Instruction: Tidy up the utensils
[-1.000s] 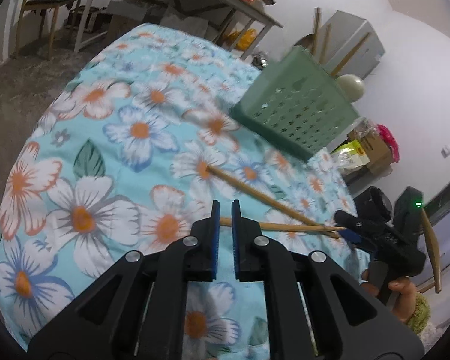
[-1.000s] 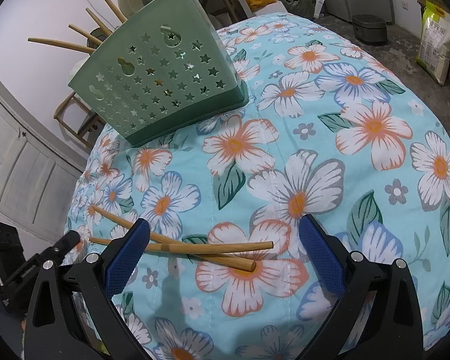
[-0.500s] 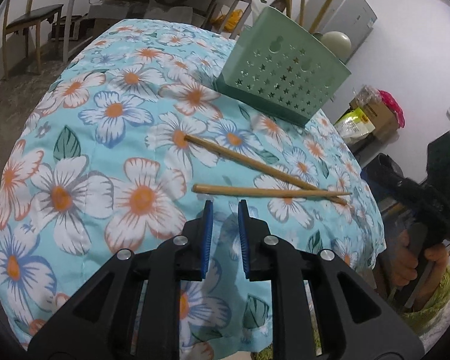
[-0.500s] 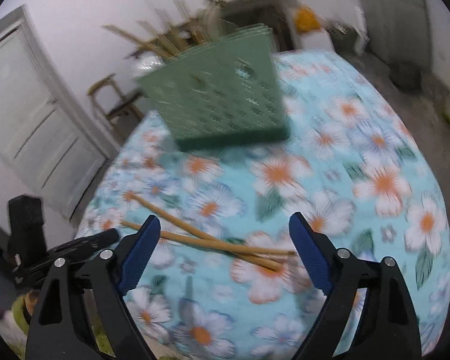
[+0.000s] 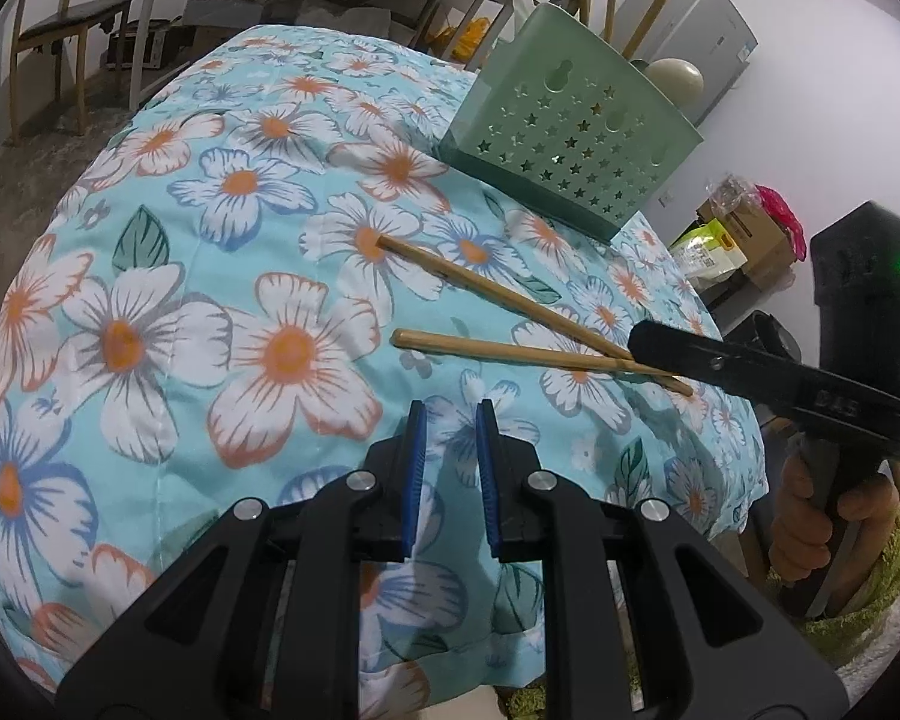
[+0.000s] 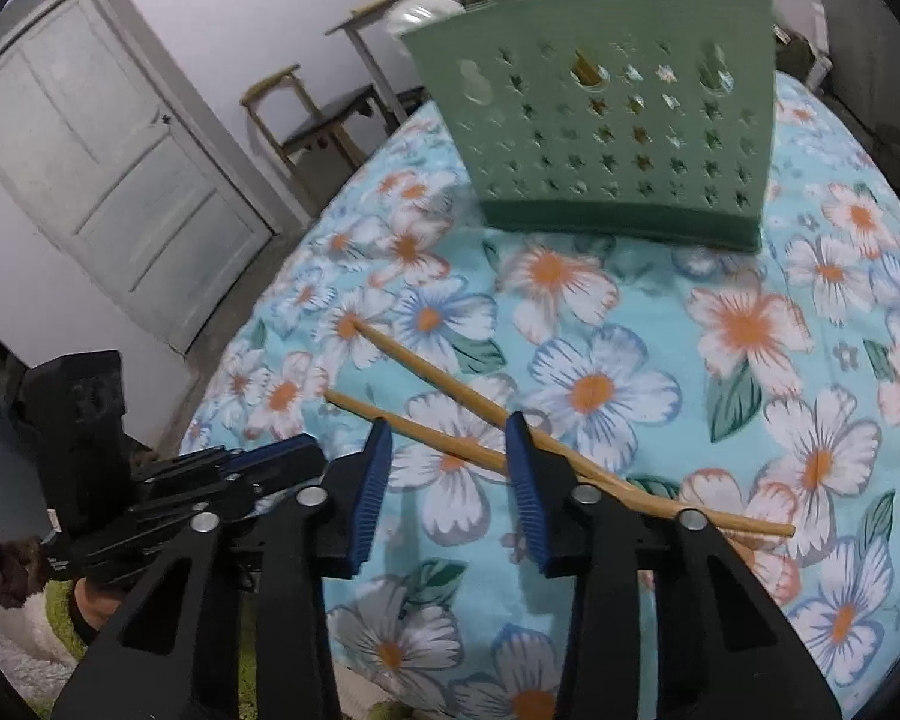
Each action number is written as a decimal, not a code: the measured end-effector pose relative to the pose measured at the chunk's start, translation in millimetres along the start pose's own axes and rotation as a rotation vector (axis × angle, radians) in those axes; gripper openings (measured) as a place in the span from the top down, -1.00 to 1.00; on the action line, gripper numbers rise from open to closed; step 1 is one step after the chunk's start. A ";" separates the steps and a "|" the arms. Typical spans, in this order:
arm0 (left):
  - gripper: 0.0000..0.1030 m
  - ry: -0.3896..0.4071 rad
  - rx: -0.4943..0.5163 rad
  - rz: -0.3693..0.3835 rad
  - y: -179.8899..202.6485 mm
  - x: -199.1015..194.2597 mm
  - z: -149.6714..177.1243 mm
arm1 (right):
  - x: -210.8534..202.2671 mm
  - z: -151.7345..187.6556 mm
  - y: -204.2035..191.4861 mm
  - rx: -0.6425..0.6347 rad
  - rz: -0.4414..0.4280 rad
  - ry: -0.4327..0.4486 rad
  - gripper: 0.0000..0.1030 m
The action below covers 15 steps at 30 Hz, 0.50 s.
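Chopsticks: 2 wooden sticks lie crossed on the floral cloth (image 5: 150, 324) of the bench, near its front edge. Upper chopstick (image 5: 480, 288) and lower chopstick (image 5: 510, 351) meet at their right ends. Green perforated basket (image 5: 570, 138) stands upright toward the far edge, well apart from them, with wooden utensils inside. Left claw (image 5: 450, 474) hovers just short of the lower chopstick, jaws slightly parted, gripping nothing. Right claw (image 6: 447, 492) sits over the crossed ends; its jaws have just been closing, a gap remains, and whether the pads touch either stick cannot be told.
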State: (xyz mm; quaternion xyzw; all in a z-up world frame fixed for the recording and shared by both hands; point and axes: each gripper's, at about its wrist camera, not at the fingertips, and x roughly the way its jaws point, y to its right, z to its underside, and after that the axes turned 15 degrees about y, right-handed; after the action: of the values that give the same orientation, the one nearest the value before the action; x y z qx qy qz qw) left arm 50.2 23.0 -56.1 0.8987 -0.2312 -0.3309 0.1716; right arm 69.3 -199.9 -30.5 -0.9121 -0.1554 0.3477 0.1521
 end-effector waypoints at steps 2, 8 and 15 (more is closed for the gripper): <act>0.70 0.001 -0.010 0.005 -1.4 0.2 0.4 | 1.5 3.8 5.7 0.020 0.013 -0.017 0.41; 0.70 0.004 -0.036 0.019 -5.2 0.5 0.2 | 1.8 12.6 5.3 0.043 0.003 -0.029 0.46; 0.70 0.001 -0.075 0.040 -3.8 2.0 -3.8 | -1.7 9.2 -0.2 0.043 -0.019 -0.014 0.46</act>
State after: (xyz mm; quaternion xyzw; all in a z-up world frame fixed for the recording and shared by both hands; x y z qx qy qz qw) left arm 55.2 25.7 -56.1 0.8869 -0.2366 -0.3354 0.2120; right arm 61.8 -198.9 -36.0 -0.9046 -0.1579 0.3558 0.1740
